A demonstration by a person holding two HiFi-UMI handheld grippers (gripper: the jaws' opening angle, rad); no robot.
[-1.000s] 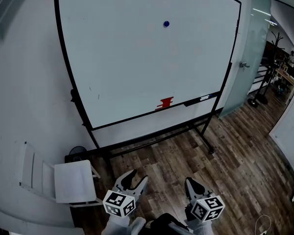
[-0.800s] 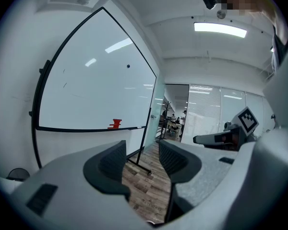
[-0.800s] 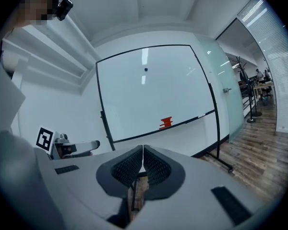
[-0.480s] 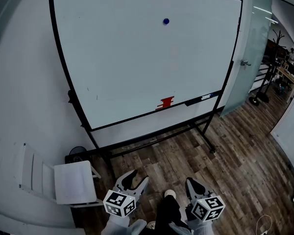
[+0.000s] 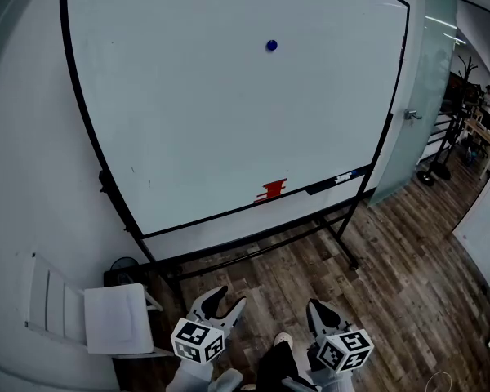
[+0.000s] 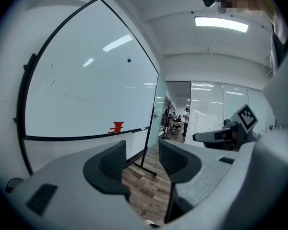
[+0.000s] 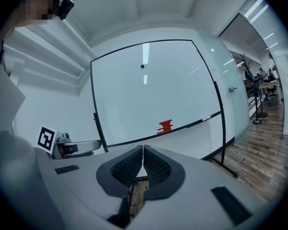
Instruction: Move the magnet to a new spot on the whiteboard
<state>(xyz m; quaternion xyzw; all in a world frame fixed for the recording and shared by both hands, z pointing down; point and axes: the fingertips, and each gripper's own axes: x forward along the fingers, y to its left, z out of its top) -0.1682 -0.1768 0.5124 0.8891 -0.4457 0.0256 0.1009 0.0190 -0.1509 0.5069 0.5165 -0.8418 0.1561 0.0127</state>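
The person stands back from the whiteboard (image 5: 229, 113) on the wooden floor (image 5: 392, 251), both tools held low and pointing roughly level at it. The left tool (image 5: 227, 299) is released, its jaws spread with only floor and board legs between them. The right tool (image 5: 318, 307) is clenched on nothing, its pads meeting.

The magnet (image 5: 271, 46), a small dark blue dot, sits high on the whiteboard, well apart from both tools, at about 12 o'clock from them. Straight down from it, at 6 o'clock, a red item (image 5: 271, 190) rests on the pen tray (image 5: 335, 180). A white chair (image 5: 106, 317) stands off at the left tool's 9 o'clock.

As I read it, the step in hand is the approach; nothing has been gripped yet. The left tool is the ready one. I would close in on the board and lift that tool up to the magnet with the jaws either side of it. Pinch it by its rim, then pull it straight off rather than dragging it. The board stands on a wheeled frame, so a hard push may roll it.
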